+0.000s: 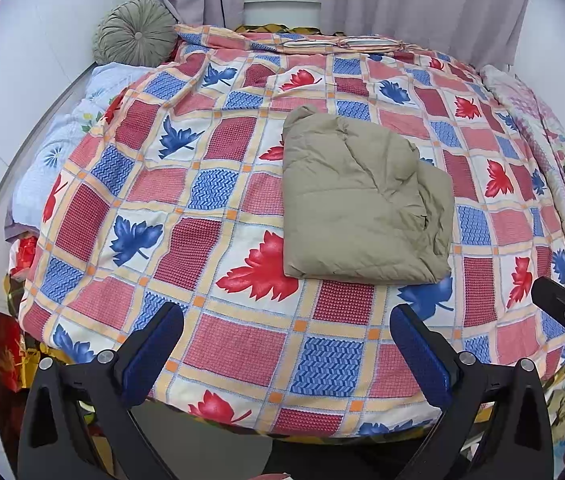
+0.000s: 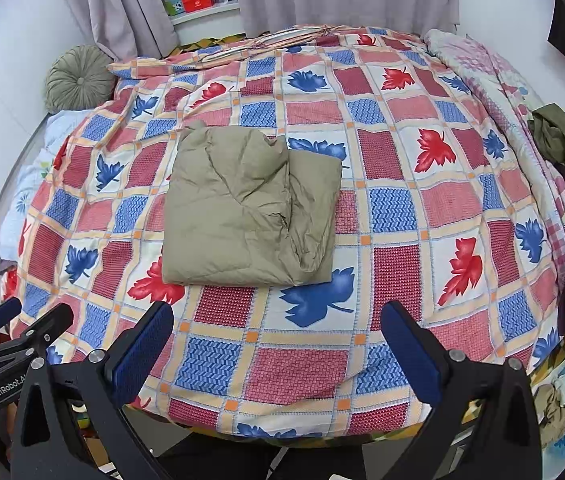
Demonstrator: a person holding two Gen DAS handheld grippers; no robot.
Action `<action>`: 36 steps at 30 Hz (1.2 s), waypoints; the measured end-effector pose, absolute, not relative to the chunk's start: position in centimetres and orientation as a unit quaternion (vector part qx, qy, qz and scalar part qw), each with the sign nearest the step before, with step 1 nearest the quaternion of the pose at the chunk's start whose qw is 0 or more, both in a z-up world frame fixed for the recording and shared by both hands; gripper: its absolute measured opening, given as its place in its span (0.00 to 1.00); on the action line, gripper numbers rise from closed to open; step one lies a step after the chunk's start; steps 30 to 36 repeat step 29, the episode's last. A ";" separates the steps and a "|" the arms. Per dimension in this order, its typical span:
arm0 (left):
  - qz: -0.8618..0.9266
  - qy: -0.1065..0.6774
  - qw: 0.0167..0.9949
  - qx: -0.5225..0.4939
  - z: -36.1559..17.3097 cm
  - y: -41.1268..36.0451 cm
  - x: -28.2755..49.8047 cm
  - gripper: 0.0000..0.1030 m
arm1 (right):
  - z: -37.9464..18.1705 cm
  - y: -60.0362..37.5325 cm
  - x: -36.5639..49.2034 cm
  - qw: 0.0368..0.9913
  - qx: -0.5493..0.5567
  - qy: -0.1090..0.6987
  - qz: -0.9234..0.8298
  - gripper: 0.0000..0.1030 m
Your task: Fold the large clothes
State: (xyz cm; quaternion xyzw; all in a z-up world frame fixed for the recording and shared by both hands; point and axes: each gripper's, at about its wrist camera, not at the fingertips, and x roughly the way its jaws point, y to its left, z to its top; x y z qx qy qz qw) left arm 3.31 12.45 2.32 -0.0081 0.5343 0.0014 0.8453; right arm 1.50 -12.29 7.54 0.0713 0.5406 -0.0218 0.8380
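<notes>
Blue-padded left gripper (image 1: pixel 286 344) nearest, jaws wide apart, empty, hovering over bed's near edge. Right gripper (image 2: pixel 278 342) same: spread, holding nothing. Checked leaf-print quilt (image 1: pixel 238 344) beneath both. Farther ahead, khaki garment (image 1: pixel 362 200) lies folded mid-bed, long axis running away from tools, right of left gripper's centreline, left of right gripper's. Neither clearly nearer. Folding looks largely done.

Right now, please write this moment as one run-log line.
garment: folded, on bed | left gripper: open, empty | right gripper: open, empty | contact: none

Khaki garment (image 1: pixel 362 204); red-blue leaf-checked bedspread (image 1: pixel 234 336); seemingly grey-green cushion (image 1: pixel 136 32).
</notes>
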 end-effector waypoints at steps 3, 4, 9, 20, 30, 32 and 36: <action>0.001 0.534 0.846 -0.008 2.4 12.5 3.3 1.00 | 7.5 -12.3 1.5 0.838 0.072 0.541 -0.022 1.00; 0.001 0.534 0.845 -0.007 2.3 12.5 3.3 1.00 | 7.5 -12.3 1.5 0.838 0.072 0.541 -0.022 1.00; 0.003 0.535 0.845 -0.009 2.4 12.5 3.3 1.00 | 7.5 -12.3 1.5 0.838 0.071 0.541 -0.021 1.00; 0.007 0.533 0.846 -0.006 2.4 13.2 3.2 1.00 | 7.5 -12.0 1.3 0.838 0.072 0.541 -0.022 1.00; -0.001 0.530 0.848 -0.002 2.6 12.7 3.6 1.00 | 7.4 -11.9 1.3 0.838 0.073 0.540 -0.024 1.00; -0.001 0.530 0.848 -0.002 2.6 12.7 3.6 1.00 | 7.4 -11.9 1.3 0.838 0.073 0.540 -0.024 1.00; -0.001 0.530 0.848 -0.002 2.6 12.7 3.6 1.00 | 7.4 -11.9 1.3 0.838 0.073 0.540 -0.024 1.00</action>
